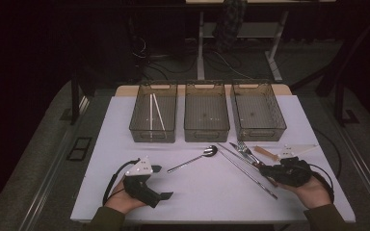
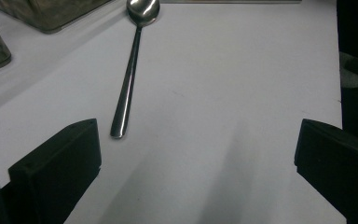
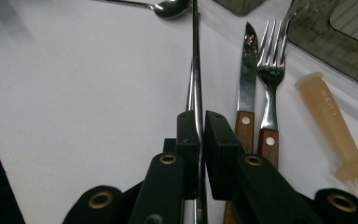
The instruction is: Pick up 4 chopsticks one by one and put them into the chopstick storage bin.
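The right gripper (image 3: 198,135), clamped on thin metal chopsticks (image 3: 196,70), could let one slip loose, while the left gripper (image 2: 196,154) waits open.

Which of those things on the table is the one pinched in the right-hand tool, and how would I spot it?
Start at the white table and find the cutlery lying in front of the rightmost bin. The right gripper is shut on a pair of metal chopsticks there. Unlike the wooden-handled knife and fork beside them, they are long, thin, plain steel rods.
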